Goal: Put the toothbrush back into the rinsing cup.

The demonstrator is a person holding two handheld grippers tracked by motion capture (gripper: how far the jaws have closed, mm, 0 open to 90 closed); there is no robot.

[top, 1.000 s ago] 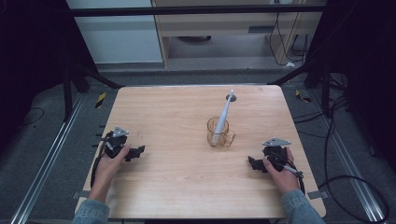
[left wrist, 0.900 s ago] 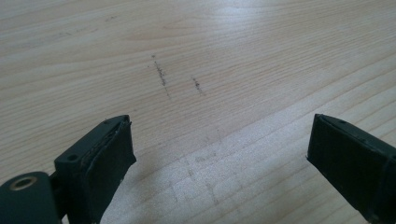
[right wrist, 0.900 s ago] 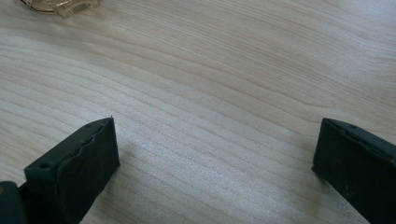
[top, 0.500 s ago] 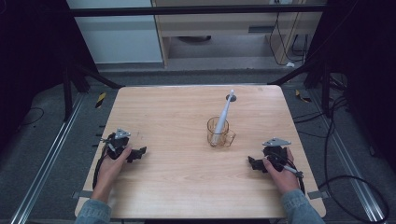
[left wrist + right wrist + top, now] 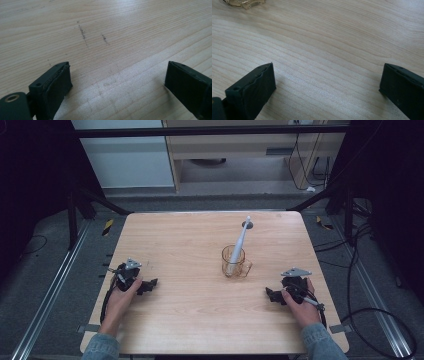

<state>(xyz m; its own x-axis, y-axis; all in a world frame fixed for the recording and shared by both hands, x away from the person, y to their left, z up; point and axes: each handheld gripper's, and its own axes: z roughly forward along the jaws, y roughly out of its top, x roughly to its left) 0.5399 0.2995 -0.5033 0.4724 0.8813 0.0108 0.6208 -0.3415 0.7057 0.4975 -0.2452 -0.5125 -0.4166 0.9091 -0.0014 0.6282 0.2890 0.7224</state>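
Amber glass cup (image 5: 234, 261) stands upright near the centre of the wooden table (image 5: 190, 320), slightly right, with a grey toothbrush (image 5: 239, 245) leaning in it, head tilted toward the far side. Left gripper (image 5: 148, 285) rests on the table at near left, jaws spread wide over bare wood. Right gripper (image 5: 270, 294) rests at near right, jaws likewise spread, empty. Both sit well apart from the cup.

A lab recording bay: around the wooden worktop (image 5: 200, 320) stand a black metal frame (image 5: 210, 131), floor rails (image 5: 47, 295) and loose cables (image 5: 370, 315).
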